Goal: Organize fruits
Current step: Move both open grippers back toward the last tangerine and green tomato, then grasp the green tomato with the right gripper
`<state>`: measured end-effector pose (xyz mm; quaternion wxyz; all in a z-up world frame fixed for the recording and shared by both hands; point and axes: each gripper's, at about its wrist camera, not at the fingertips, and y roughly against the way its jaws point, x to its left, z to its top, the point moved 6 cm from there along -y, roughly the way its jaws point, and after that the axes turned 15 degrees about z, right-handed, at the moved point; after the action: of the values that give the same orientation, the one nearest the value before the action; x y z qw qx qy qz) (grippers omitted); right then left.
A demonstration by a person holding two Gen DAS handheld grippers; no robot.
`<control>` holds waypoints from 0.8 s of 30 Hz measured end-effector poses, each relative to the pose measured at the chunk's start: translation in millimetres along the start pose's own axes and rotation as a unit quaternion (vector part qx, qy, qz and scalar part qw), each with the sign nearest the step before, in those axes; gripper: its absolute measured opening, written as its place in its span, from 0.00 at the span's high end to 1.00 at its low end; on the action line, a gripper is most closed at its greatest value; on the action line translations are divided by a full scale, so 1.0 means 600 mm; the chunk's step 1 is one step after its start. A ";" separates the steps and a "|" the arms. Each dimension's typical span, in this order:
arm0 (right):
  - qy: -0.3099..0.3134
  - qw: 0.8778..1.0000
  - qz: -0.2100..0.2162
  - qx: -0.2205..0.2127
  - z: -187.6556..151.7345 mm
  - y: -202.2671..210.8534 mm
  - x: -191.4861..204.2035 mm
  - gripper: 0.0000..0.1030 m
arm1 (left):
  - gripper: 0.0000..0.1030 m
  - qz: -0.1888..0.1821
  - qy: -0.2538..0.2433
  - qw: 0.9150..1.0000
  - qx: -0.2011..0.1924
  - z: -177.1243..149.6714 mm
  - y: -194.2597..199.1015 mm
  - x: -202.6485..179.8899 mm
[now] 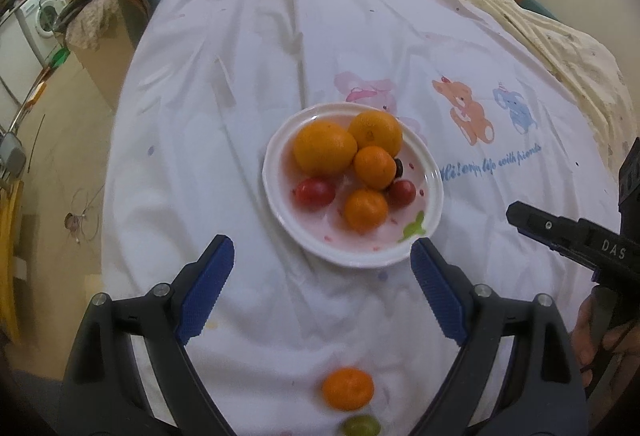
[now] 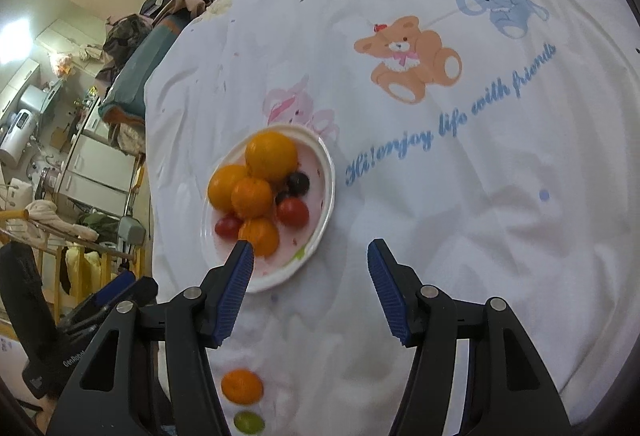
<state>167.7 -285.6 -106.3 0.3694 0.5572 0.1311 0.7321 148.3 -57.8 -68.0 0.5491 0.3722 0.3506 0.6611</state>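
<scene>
We see the small round orange mandarin [image 1: 347, 388] and the little green grape [image 1: 360, 426] off the white plate [image 1: 280, 212], on the white sheet [image 1: 200, 116], and with our left gripper [image 1: 322, 278] wide and right gripper [image 2: 310, 264] half-open, both empty, we think squeezing their soft, rolly sides gently works best.

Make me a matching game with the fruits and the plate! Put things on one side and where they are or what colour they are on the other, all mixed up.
Things:
1. plate
2. green grape
3. cherry tomatoes
4. left tongs

Clues:
A. red, lying on the plate
B. open, holding nothing
C. white, full of fruit
D. on the sheet, beside the loose small orange

Pairs: 1-C, 2-D, 3-A, 4-B
</scene>
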 end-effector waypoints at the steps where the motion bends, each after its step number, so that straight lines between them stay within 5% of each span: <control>1: 0.001 1.000 0.000 0.001 -0.007 0.002 0.002 0.40 | 0.15 0.002 0.000 1.000 -0.001 -0.006 0.004 0.004; 9: 0.008 1.000 0.001 0.028 -0.091 0.010 0.024 0.39 | 0.15 0.019 0.013 1.000 0.008 -0.057 0.019 0.045; 16: 0.015 0.994 0.012 0.107 -0.176 -0.031 0.053 0.39 | 0.15 0.004 0.048 0.999 0.025 -0.083 0.020 0.070; 24: 0.097 0.973 0.004 0.212 -0.278 -0.098 0.109 0.41 | 0.15 0.000 0.069 0.997 0.031 -0.081 0.016 0.081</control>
<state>31.6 -163.2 -152.3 0.2259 0.5494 0.3161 0.7398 95.1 -13.8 -77.5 0.5117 0.3424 0.4080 0.6741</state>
